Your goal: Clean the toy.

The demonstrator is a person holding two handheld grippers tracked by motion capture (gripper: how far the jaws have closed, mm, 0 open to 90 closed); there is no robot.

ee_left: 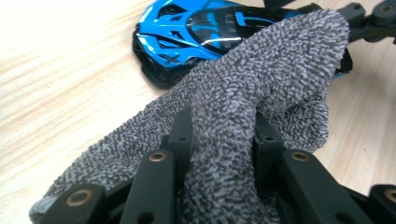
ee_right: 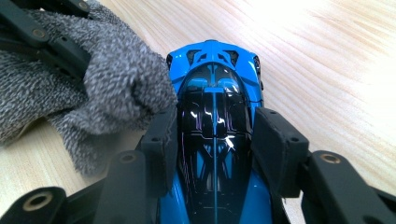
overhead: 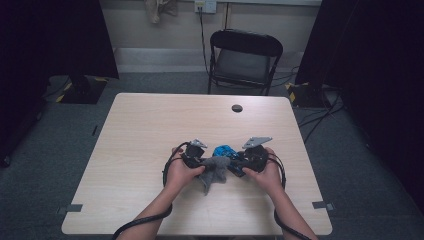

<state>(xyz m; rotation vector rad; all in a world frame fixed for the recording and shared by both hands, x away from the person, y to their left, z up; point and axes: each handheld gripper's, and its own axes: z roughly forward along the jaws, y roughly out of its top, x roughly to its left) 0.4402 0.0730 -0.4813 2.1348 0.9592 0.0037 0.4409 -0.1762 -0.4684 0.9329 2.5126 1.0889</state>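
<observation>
A blue and black toy car sits at the middle of the wooden table. My right gripper is shut on the toy car, its black pads pressing both flanks. My left gripper is shut on a grey fuzzy cloth, bunched between its jaws. The cloth rests against the car's side, and in the right gripper view the cloth touches the car's left flank. In the left gripper view the toy car lies just beyond the cloth. My left gripper and my right gripper face each other.
A dark round cable hole sits near the table's far edge. A black folding chair stands behind the table. Cables trail from both grippers past the near table edge. Bare tabletop lies to the left and far side.
</observation>
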